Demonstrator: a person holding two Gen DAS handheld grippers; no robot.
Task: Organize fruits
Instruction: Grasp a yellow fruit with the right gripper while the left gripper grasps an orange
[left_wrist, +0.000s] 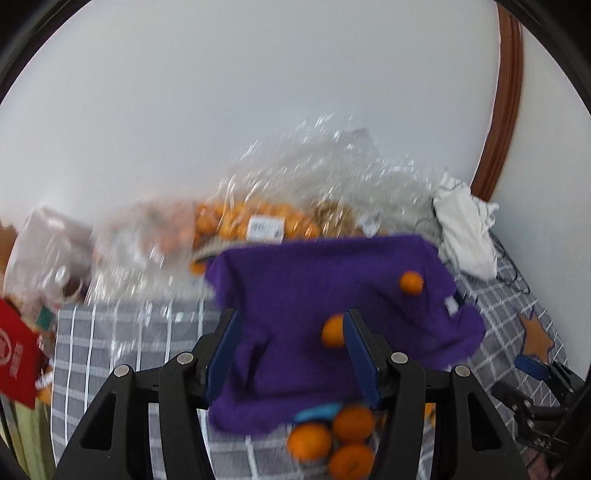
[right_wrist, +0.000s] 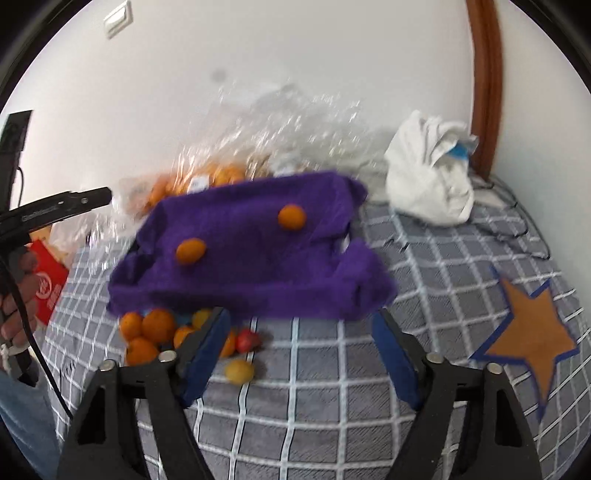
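- On the grey checked bedspread (right_wrist: 332, 373) sits a tray draped with a purple towel (right_wrist: 251, 266), and that looks like the spot where the fruit is meant to end up
- Two small oranges are already on the towel: the near orange (left_wrist: 333, 331) and the far orange (left_wrist: 411, 283), well apart from each other
- my left gripper (left_wrist: 291, 354) hangs over the towel with the jaws spread wide and nothing between them; the near orange sits just beside the right-hand pad, not pinched
- my right gripper (right_wrist: 301, 354) is spread wide too, empty, low over the bedspread at the towel's front edge
- loose fruit pile (right_wrist: 159, 332) sits right under the towel's front-left corner: several oranges, a small red fruit (right_wrist: 246, 340) and a yellow fruit (right_wrist: 239, 371) a little apart from the rest
- Best next grab, I reckon, is the yellow one for the right claw, since it sits alone and nothing crowds the pads
- tip: come down with the pads either side of the widest part of the fruit and close slowly; round fruit squirts out if you catch it high
- go gentle on the squeeze, the red one looks soft
- set each piece down in a dip of the towel so it doesn't roll, and keep clear of the two already there
- the clear plastic bag (left_wrist: 295, 192) behind the tray has loads more oranges in it; both views are blurry, so I can't tell if the bag is open
- watch the two claws don't meet over the pile
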